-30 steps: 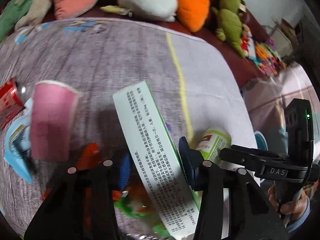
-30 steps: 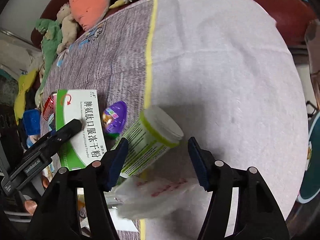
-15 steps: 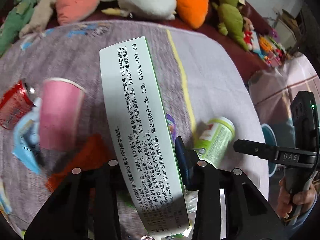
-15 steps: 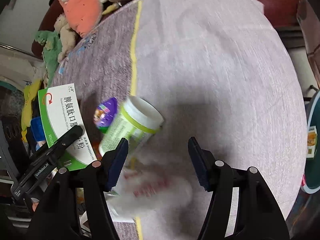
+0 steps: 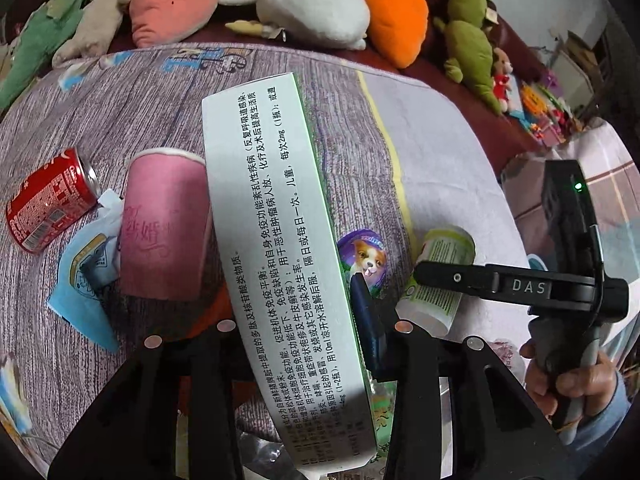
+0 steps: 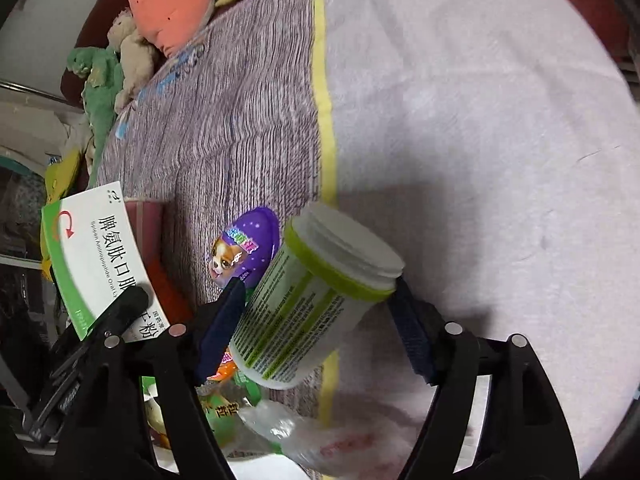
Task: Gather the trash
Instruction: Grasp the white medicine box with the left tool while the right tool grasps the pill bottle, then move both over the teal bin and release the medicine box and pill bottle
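Note:
My left gripper (image 5: 296, 312) is shut on a white and green medicine box (image 5: 276, 248) and holds it tilted above the cloth; the box also shows in the right wrist view (image 6: 96, 256). My right gripper (image 6: 320, 312) has its jaws around a white bottle with a green band (image 6: 316, 300), which also shows in the left wrist view (image 5: 440, 280). The right gripper (image 5: 500, 284) shows there too. A purple egg-shaped toy (image 6: 248, 244) lies just left of the bottle.
A pink paper cup (image 5: 164, 224), a red soda can (image 5: 48, 200) and a blue wrapper (image 5: 84, 280) lie on the striped cloth (image 5: 120, 112) at left. Plastic wrappers (image 6: 280, 428) lie under the right gripper. Plush toys (image 5: 312, 8) line the far edge.
The left gripper lifted the medicine box and turned it upright. The right gripper moved forward and its jaws now hold the bottle, which has tilted up off the cloth.

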Tool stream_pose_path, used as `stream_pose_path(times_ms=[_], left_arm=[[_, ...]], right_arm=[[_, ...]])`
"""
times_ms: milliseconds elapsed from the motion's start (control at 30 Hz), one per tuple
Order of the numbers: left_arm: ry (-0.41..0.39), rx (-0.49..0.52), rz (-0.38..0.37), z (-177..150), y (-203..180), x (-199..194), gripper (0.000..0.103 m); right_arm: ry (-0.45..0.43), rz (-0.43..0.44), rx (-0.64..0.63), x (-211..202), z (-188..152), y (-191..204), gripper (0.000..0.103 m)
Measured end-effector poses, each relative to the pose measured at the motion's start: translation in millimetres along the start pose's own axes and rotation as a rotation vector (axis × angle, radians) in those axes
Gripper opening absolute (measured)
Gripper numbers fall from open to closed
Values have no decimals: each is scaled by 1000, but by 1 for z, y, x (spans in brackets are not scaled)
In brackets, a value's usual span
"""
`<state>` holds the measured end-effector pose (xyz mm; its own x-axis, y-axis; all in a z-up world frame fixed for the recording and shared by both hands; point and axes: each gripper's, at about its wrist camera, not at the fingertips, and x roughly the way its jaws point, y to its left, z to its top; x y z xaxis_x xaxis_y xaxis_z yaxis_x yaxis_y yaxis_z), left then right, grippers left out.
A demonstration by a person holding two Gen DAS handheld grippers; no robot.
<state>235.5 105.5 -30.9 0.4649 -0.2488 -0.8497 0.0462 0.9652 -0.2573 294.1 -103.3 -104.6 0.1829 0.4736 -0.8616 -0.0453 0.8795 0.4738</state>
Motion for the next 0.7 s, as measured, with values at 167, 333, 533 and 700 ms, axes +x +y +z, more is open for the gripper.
stream_pose_path(times_ms=[167,333,533,700], left_arm=[[-16,0,0,0,-4,-7,38],[-38,48,-19,1,-34,-18,38],[-59,147,-53,2,-98,-31,38],[-41,248,-80,-8,-165,-25,38]], right_arm=[[-44,-36,-70,-18,-7,7,54],[-102,-52,-54,-56,-14,-14,54],[-188,-71,-15,-115,-33,-54,54],[-267,-90,37,-164,-55,-103,54]])
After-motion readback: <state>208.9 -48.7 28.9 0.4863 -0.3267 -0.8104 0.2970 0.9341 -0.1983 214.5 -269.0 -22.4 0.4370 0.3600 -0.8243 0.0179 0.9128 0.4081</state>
